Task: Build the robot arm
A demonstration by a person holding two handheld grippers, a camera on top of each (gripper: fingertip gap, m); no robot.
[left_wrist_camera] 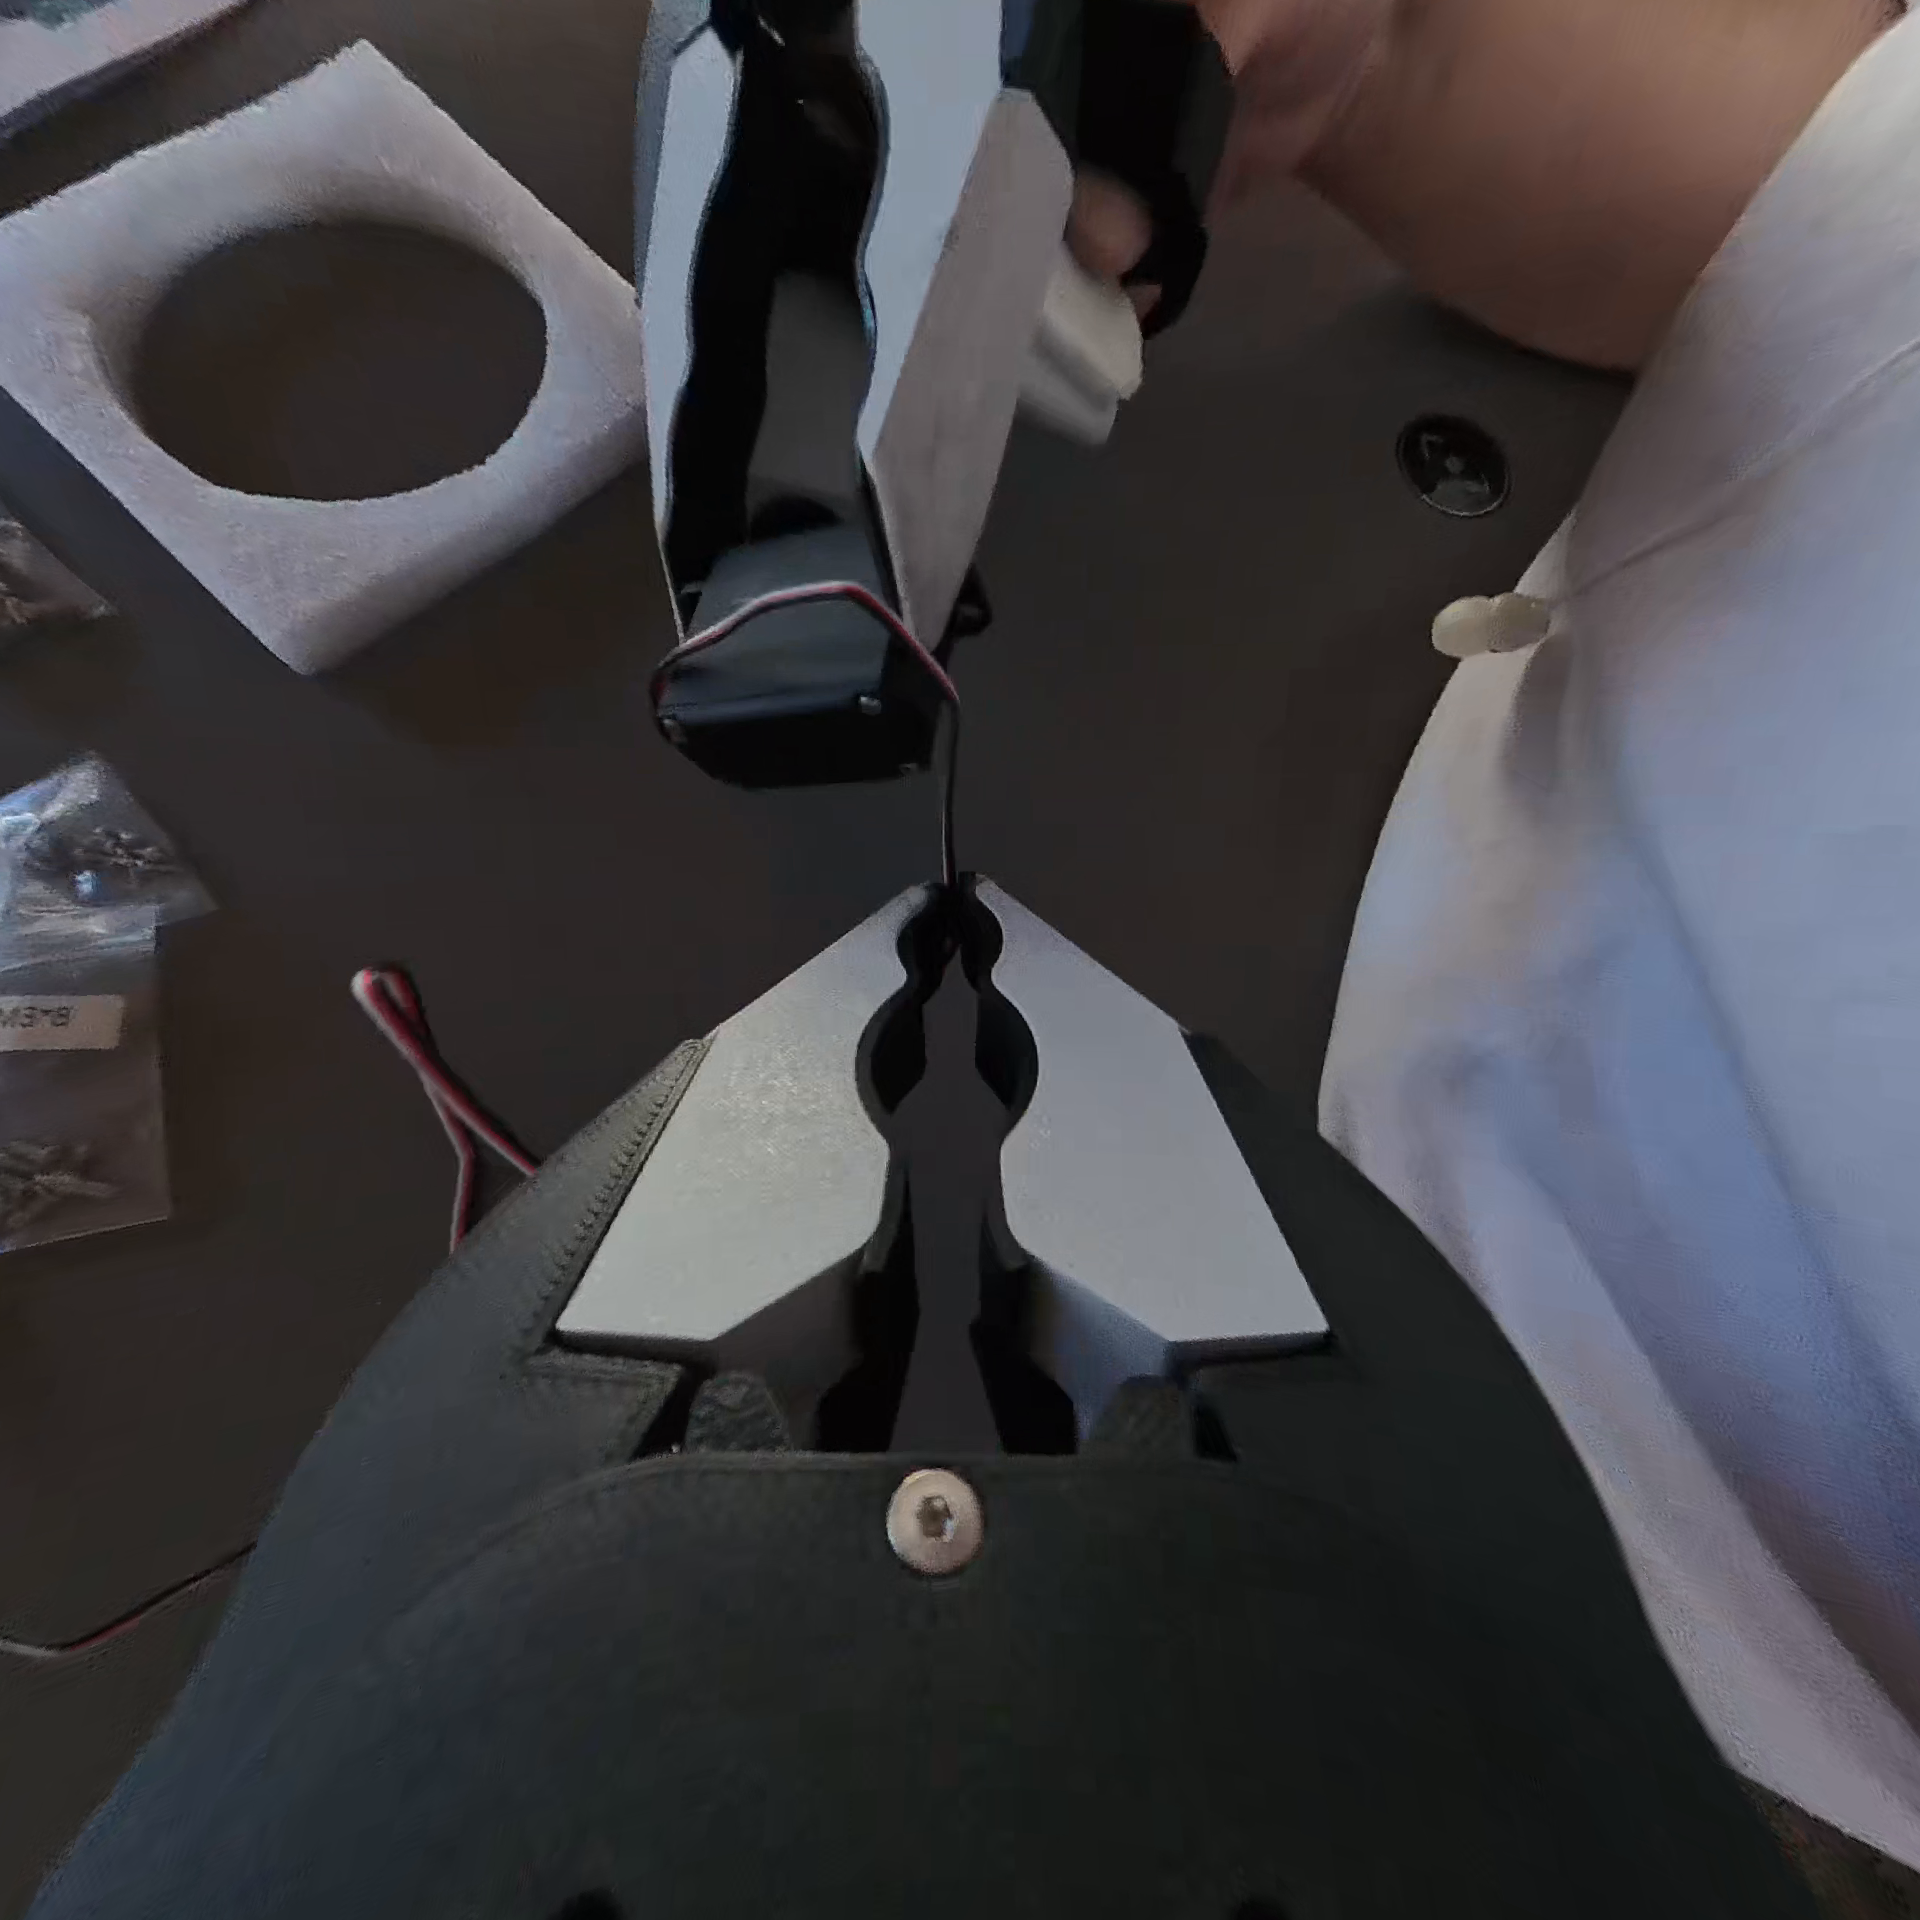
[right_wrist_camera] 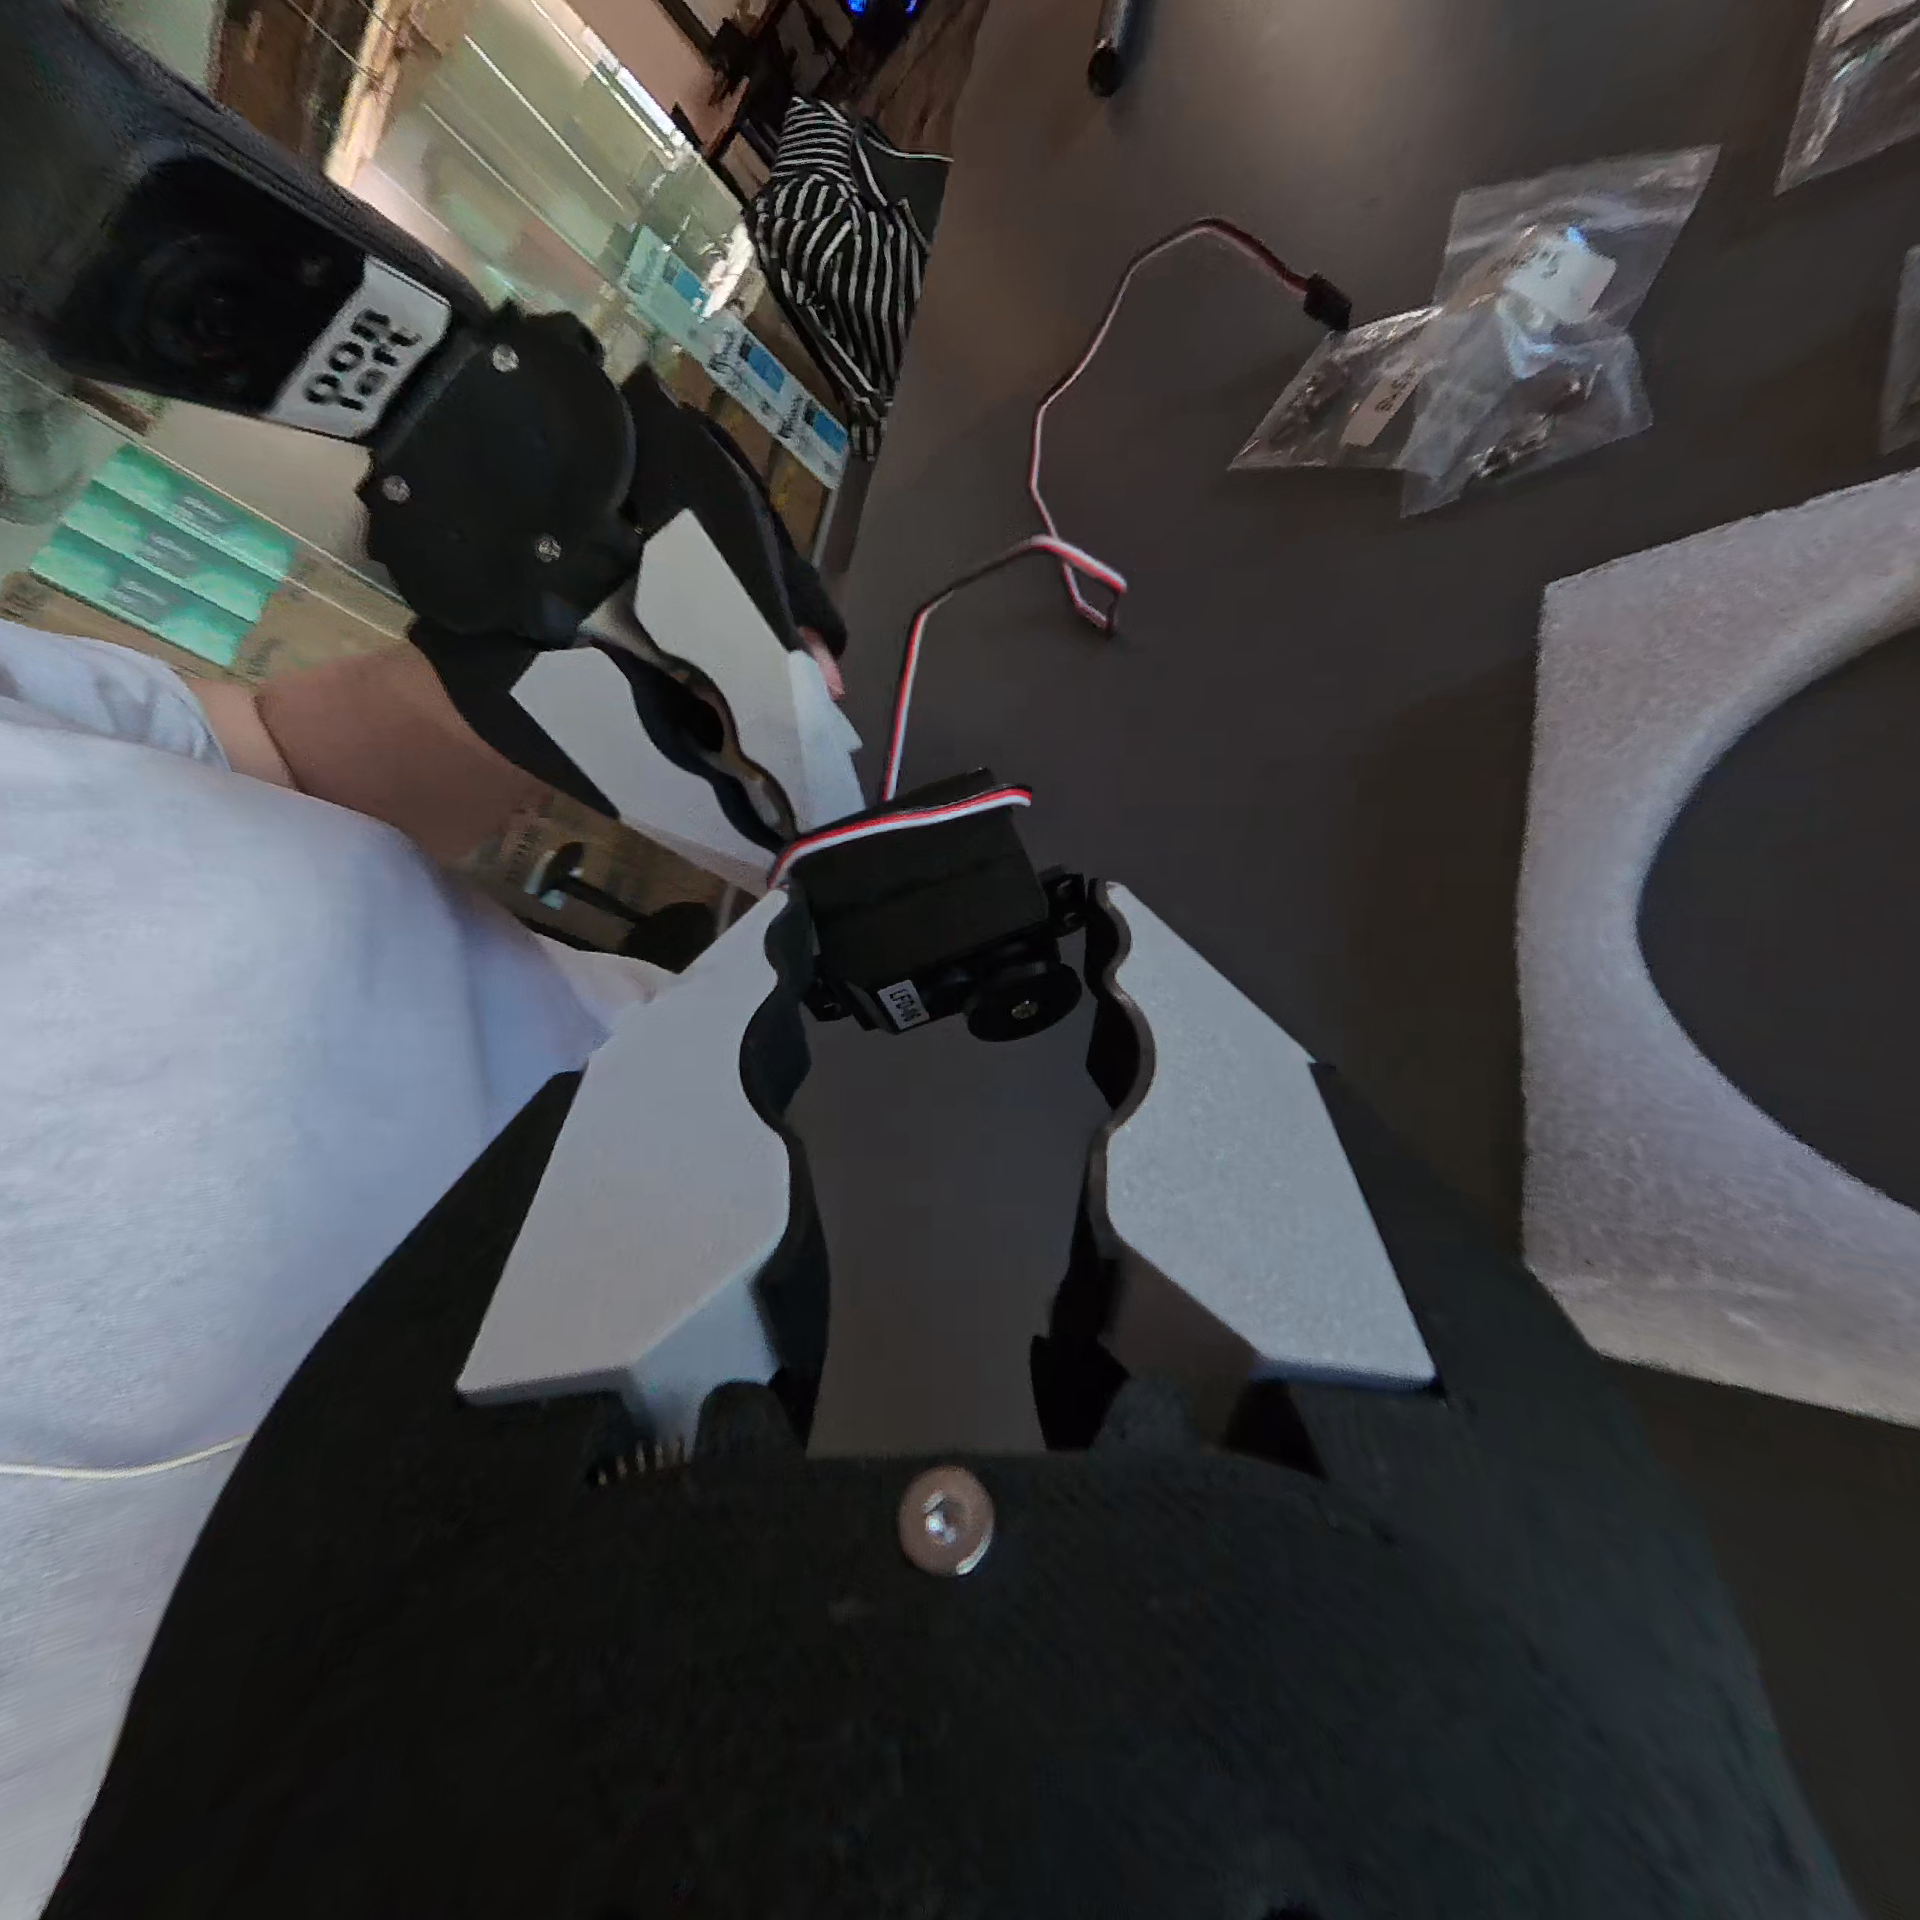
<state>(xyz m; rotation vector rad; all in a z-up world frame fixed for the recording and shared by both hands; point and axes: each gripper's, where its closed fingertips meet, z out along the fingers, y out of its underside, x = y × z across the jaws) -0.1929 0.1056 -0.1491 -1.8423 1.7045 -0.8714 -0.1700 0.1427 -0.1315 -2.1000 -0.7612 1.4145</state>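
Observation:
My right gripper (right_wrist_camera: 940,920) is shut on a small black servo motor (right_wrist_camera: 914,894) and holds it above the dark table (right_wrist_camera: 1299,675). The servo's red, white and black wire (right_wrist_camera: 1070,416) runs over its top and trails across the table to a black plug (right_wrist_camera: 1325,301). My left gripper (left_wrist_camera: 954,896) is shut on this wire (left_wrist_camera: 948,810) just below the servo (left_wrist_camera: 800,717). In the left wrist view the right gripper (left_wrist_camera: 805,665) comes down from the top. In the right wrist view the left gripper (right_wrist_camera: 779,826) pinches the wire at the servo's left corner.
A white foam block with a round hole (left_wrist_camera: 312,582) (right_wrist_camera: 1662,1039) lies on the table beside the grippers. Clear bags of small screws (left_wrist_camera: 83,935) (right_wrist_camera: 1507,343) lie farther off. A person's white shirt (left_wrist_camera: 1662,1039) is close by. A slack wire loop (left_wrist_camera: 416,1060) lies on the table. My right fingertips sit around 5 centimeters from my left ones.

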